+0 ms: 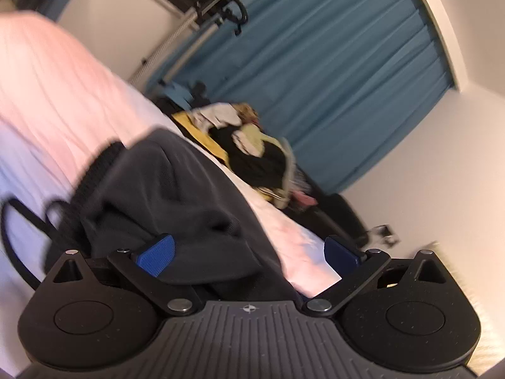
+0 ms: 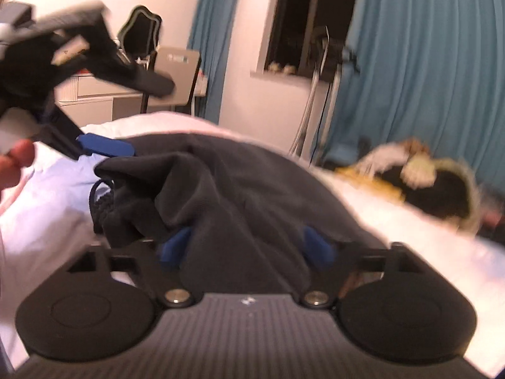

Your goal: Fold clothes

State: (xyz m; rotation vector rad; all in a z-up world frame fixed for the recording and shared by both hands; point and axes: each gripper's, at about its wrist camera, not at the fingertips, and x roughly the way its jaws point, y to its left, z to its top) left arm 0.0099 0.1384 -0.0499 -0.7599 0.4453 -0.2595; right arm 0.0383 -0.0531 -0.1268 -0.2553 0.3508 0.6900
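Note:
A dark grey garment with a black drawstring lies bunched on the pale bed sheet (image 1: 47,101); it shows in the left wrist view (image 1: 176,189) and the right wrist view (image 2: 240,183). My left gripper (image 1: 249,252) is open, its blue pads (image 1: 156,257) wide apart, with the cloth lying between them. My right gripper (image 2: 247,246) is open too, and the cloth drapes between and over its blue fingers (image 2: 175,244). The left gripper also shows in the right wrist view (image 2: 104,147) at the upper left, by the garment's far edge. The frames are blurred.
A pile of mixed clothes (image 1: 252,151), yellow, black and white, lies on the bed's far side, also in the right wrist view (image 2: 419,177). Teal curtains (image 1: 331,63) hang behind. A chair and desk (image 2: 170,72) stand beyond the bed.

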